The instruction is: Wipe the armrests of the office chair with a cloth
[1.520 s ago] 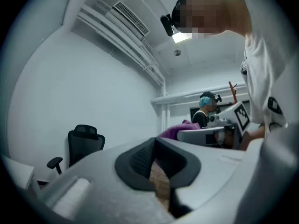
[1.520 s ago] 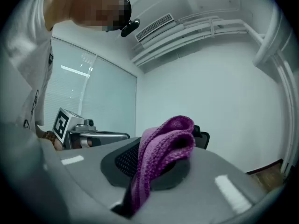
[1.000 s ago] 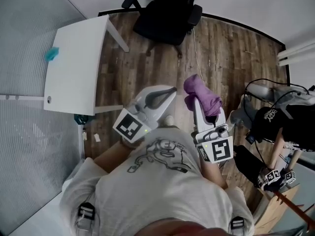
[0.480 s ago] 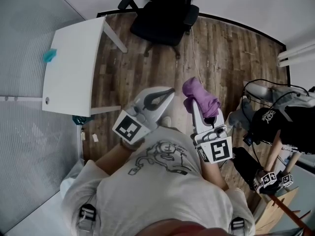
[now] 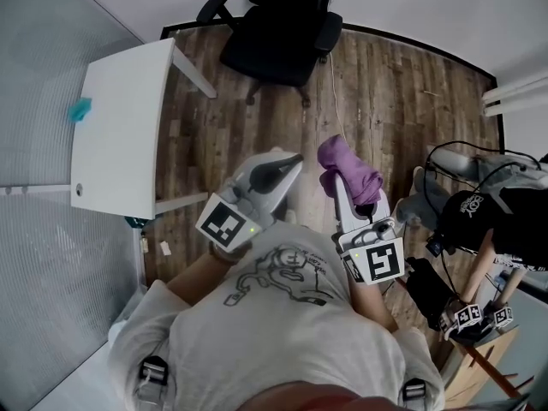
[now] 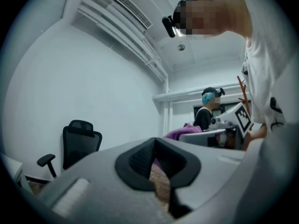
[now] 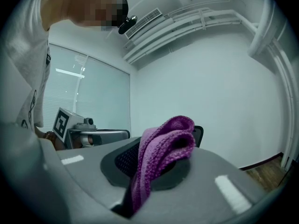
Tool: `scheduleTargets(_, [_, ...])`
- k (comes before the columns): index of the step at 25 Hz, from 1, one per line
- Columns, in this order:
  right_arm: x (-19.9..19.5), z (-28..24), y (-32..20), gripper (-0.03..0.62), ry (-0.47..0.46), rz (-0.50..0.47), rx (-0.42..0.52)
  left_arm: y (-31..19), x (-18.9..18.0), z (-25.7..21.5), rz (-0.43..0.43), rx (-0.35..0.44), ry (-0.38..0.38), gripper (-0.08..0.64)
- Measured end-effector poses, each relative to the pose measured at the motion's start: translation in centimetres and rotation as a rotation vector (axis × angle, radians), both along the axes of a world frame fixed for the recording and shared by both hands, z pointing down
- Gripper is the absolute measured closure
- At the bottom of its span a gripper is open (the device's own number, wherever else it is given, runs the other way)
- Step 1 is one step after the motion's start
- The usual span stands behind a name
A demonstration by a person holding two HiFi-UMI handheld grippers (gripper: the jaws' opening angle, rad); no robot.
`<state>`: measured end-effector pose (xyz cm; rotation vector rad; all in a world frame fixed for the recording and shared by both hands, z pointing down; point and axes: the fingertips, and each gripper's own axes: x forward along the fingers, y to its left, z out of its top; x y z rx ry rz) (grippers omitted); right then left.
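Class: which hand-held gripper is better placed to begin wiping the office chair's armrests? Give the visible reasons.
Right. The right hand-held gripper is shut on the purple cloth, while the left hand-held gripper is shut and holds nothing. Both are apart from the office chair, and neither looks clearly nearer.

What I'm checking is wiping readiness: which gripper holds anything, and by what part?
The right gripper pinches the purple cloth by a bunched fold; the rest bulges above. The left gripper is shut and empty.

Chair (image 5: 276, 28) ahead by wall, table (image 5: 120, 122) left of it, cloth (image 5: 353, 171) in right tongs (image 5: 339, 178)
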<state>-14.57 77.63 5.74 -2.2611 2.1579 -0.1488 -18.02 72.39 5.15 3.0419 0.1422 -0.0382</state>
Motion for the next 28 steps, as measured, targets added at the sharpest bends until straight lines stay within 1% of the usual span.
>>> scheduleTargets(8, [4.1,0.9,-5.1,0.565,0.007,0.016,-0.01,-5.1,4.4,1.0,0.024,0.002,-0.001,0.558])
scheduleTargets(16, [8.6,0.8,-13.3,0.565,0.01,0.034,-0.014,-13.2,9.2,1.0,0.057,0.001,-0.001,0.558])
scheduleTargets(21, [11.9,0.2,-19.2,0.565,0.012,0.045,-0.014,-19.0,12.5,0.8,0.075,0.002,-0.015,0.558])
scheduleTargets(28, [15.0,-0.2,-25.6,0.565,0.024,0.069,-0.011,-25.3,15.8,0.4,0.106,-0.001,-0.004,0.558])
